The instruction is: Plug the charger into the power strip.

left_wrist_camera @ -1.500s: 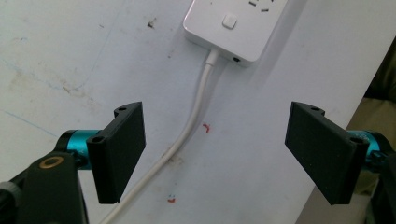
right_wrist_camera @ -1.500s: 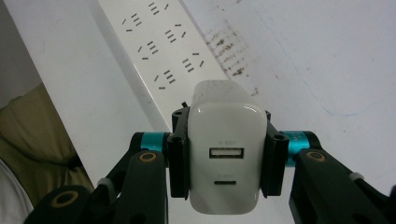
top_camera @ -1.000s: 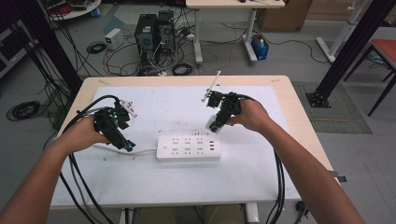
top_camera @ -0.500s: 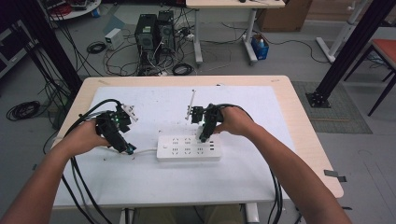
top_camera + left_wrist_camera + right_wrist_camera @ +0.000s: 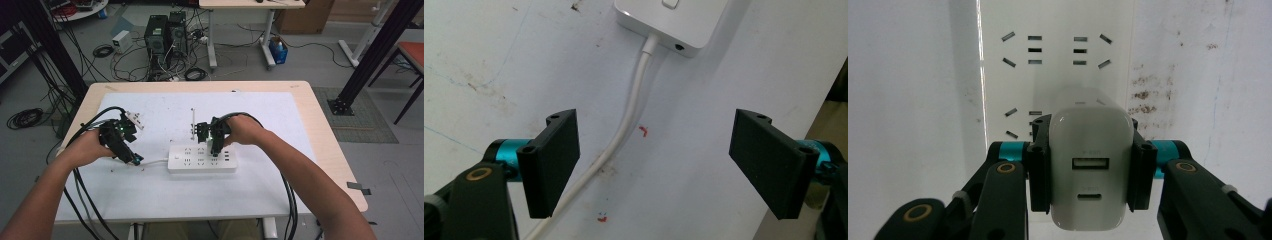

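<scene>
White charger (image 5: 1089,167) clamped in right gripper (image 5: 1089,170) above power strip (image 5: 1055,55).

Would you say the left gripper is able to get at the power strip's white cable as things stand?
Probably yes: the left gripper has its jaws open, the white cable runs up between them untouched, and the table around is bare.

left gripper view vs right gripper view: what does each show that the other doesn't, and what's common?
Left gripper view: the left tool with jaws wide apart and nothing between them, the white cable running under them into the strip's end, and small red marks on the table cover.

Right gripper view: the right tool shut on a white charger, its two ports facing the camera, held over the strip's socket slots.

Both: the white power strip and the stained white table cover.
</scene>
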The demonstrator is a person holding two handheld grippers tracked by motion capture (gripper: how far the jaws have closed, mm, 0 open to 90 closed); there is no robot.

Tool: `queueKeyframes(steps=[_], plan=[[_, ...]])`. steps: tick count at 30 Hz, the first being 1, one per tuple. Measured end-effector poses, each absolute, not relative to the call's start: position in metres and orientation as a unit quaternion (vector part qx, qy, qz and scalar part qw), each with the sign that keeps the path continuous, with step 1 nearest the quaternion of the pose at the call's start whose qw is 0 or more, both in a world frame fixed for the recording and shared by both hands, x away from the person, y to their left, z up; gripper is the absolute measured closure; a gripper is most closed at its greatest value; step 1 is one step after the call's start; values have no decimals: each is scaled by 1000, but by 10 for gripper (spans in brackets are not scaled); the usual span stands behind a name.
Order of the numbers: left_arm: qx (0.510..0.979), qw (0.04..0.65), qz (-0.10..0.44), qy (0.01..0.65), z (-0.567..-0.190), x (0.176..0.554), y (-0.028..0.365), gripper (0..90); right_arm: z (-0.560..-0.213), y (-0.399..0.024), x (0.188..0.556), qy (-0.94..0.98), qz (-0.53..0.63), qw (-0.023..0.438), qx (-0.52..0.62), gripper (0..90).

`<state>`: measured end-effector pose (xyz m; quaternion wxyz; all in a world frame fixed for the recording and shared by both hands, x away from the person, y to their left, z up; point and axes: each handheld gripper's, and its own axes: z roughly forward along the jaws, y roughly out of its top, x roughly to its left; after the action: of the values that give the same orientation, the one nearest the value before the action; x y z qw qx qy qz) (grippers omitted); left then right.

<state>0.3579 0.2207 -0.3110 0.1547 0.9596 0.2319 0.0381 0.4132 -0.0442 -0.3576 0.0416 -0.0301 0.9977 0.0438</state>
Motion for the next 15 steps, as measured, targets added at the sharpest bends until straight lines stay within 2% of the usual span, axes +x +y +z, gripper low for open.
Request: queueKeyframes(steps=[9, 15], plan=[[959, 153, 36, 236, -312, 357, 223, 204, -365, -43, 419, 999, 38, 25, -22, 627], [957, 160, 38, 240, -311, 357, 223, 204, -366, -47, 432, 998, 56, -15, 3, 628]])
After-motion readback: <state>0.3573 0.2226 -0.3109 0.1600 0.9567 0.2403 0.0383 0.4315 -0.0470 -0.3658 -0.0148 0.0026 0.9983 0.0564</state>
